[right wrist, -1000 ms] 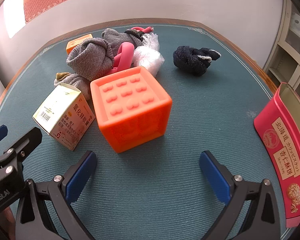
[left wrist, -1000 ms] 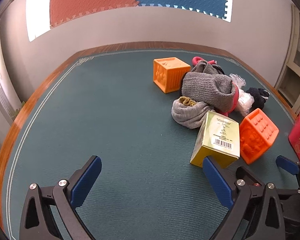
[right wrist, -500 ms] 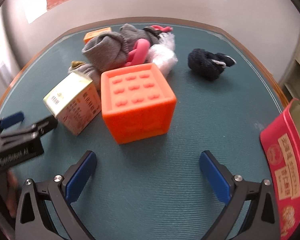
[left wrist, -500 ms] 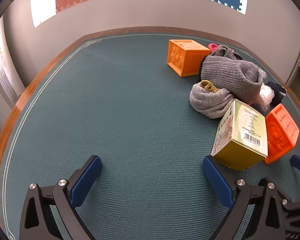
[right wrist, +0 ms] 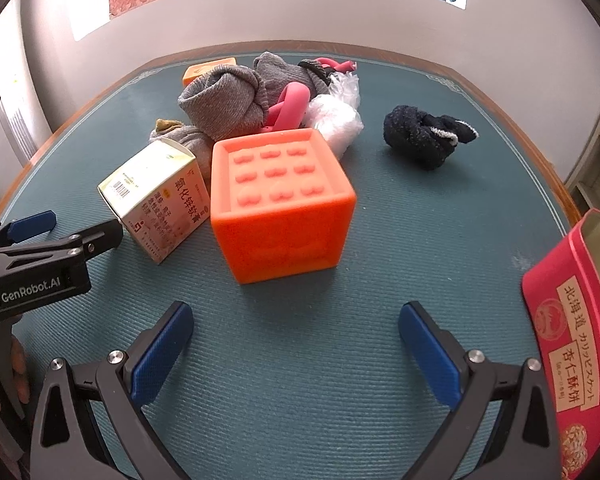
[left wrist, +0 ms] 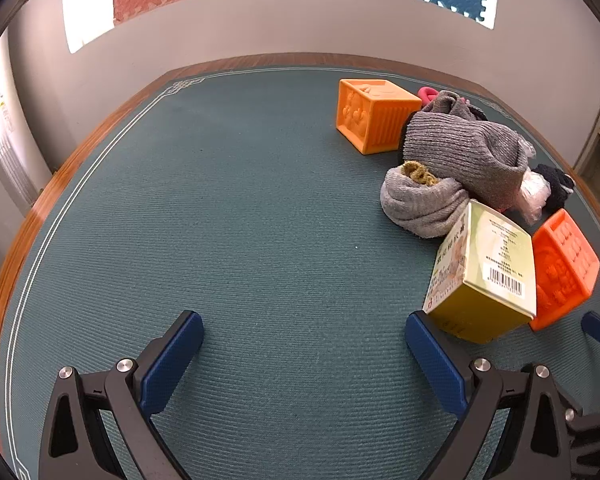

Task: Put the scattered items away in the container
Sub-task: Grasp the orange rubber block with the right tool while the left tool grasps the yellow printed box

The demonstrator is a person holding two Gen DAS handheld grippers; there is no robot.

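Grippers: two; left gripper (left wrist: pixel 304 354) and right gripper (right wrist: pixel 296 344), jaws of both spread wide, holding nothing.
Orange cubes: two; near cube (right wrist: pixel 282 204), far cube (left wrist: pixel 374 114).
Grey socks: two bundles (right wrist: pixel 224 100).
Dark sock: one (right wrist: pixel 420 136), apart.
Carton: one (right wrist: pixel 158 196), beside near cube.
Container: one red tin (right wrist: pixel 572 320), right edge of the table (right wrist: pixel 300 380).

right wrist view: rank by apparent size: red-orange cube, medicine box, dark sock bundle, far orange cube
1. red-orange cube, though it is nearest the camera, which inflates it.
2. medicine box.
3. dark sock bundle.
4. far orange cube, mostly hidden behind the grey socks and farthest away, so its true size is unsure.
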